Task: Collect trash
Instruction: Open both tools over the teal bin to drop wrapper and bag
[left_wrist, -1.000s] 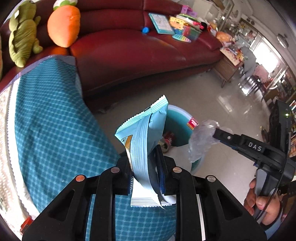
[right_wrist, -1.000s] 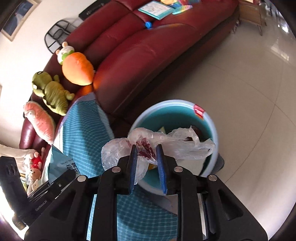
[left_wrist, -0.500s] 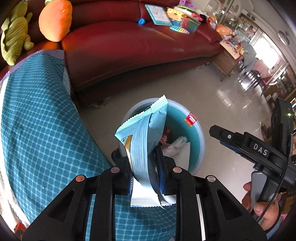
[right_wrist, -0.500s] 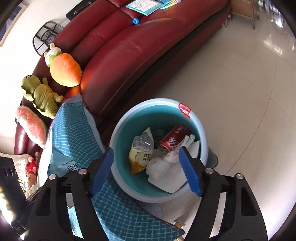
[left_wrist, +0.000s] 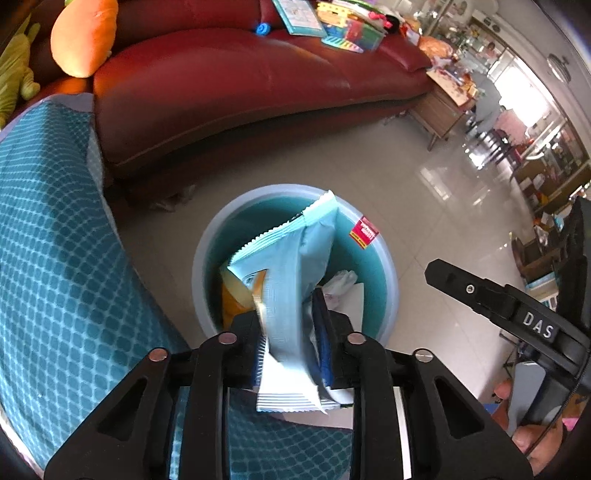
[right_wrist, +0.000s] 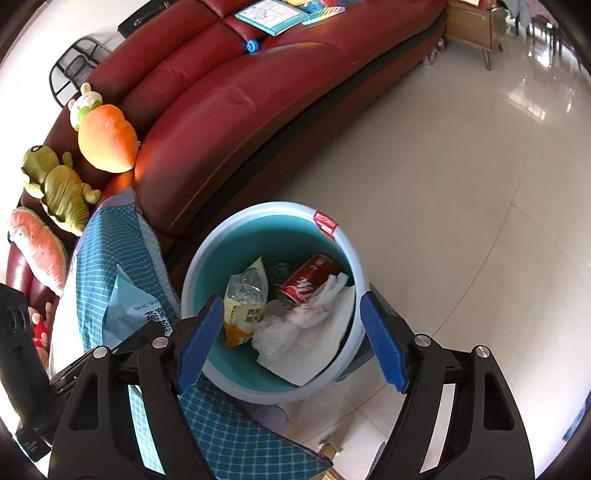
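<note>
Both grippers hover above bin (right_wrist: 207, 258); wrapper (left_wrist: 295, 273) seemingly over rim.

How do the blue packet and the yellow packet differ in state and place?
The blue packet is clamped in the left gripper above the bin; the yellow packet lies loose inside the bin. The blue packet is pale blue with crimped edges; the yellow packet has a clear top. Both are crumpled snack wrappers.

Gripped a pale-blue crimped foil packet (left_wrist: 291, 273) between the closed jaws of the left gripper (left_wrist: 291, 343), over the round teal plastic bin (left_wrist: 199, 258) ahead. Framed that bin between the spread jaws of the right gripper (right_wrist: 288, 301), with a red drink can (right_wrist: 310, 282) and crumpled white paper (right_wrist: 317, 343) inside. Faced a dark-red leather sofa (right_wrist: 258, 92) beyond the bin, with a teal checked cloth (left_wrist: 55, 258) left of the jaws.
</note>
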